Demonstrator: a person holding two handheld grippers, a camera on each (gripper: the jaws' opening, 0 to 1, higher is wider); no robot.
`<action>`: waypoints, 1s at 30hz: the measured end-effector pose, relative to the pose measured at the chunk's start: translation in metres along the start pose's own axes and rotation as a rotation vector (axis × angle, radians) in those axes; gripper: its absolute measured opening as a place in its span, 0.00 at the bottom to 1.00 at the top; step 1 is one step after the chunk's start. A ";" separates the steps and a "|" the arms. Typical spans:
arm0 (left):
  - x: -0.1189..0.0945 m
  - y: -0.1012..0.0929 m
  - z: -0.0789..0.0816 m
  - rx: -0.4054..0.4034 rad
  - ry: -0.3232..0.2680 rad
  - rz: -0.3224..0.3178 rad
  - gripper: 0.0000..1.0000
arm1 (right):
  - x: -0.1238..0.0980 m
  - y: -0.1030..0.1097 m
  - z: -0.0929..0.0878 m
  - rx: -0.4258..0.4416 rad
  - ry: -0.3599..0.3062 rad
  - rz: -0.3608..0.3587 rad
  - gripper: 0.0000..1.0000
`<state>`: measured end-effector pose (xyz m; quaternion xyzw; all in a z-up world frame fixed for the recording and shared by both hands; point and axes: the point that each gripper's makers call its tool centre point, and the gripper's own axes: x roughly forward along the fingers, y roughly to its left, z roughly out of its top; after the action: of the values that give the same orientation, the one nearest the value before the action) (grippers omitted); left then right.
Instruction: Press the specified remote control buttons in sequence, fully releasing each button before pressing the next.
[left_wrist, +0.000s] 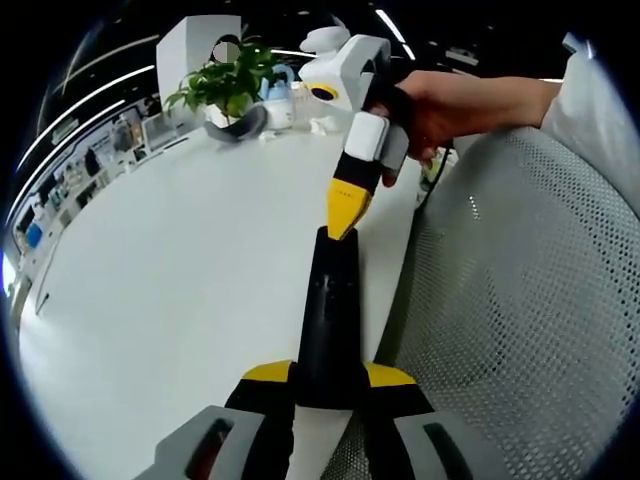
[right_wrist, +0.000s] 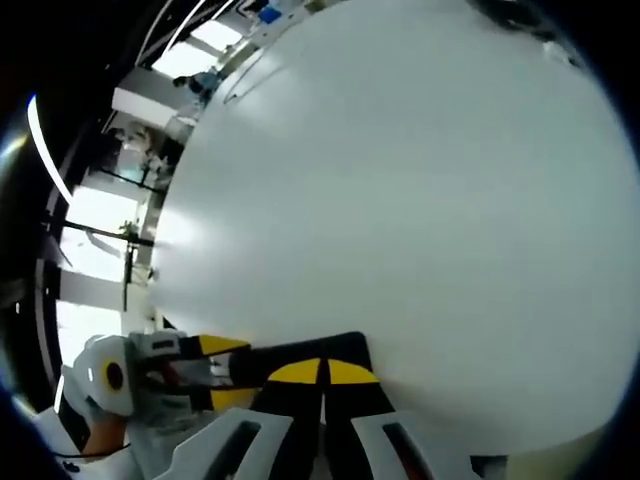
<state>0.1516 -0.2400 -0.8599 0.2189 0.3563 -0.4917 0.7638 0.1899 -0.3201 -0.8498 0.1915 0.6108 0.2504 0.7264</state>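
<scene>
Upright, black remote (left_wrist: 330, 320) clamped between left gripper (left_wrist: 328, 385) fingers, right gripper (left_wrist: 347, 215) fingers closed, tips touching its top

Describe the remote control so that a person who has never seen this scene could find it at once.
Start from the big white table and go to its edge beside the grey mesh chair. There the left gripper holds a long black remote control between its fingers, and the right gripper touches its far end. It is the one slim black bar here.
</scene>
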 end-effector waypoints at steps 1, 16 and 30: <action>0.000 0.000 0.000 0.000 0.001 0.000 0.24 | 0.000 0.000 0.000 -0.003 -0.001 -0.003 0.00; 0.000 -0.002 0.001 0.010 -0.002 -0.007 0.24 | -0.009 -0.008 0.012 -0.117 -0.056 -0.098 0.00; 0.001 -0.001 0.001 0.008 -0.006 -0.004 0.24 | -0.004 0.008 0.005 -0.094 -0.016 0.001 0.00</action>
<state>0.1507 -0.2415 -0.8602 0.2197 0.3525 -0.4954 0.7629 0.1935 -0.3158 -0.8404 0.1595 0.5923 0.2778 0.7393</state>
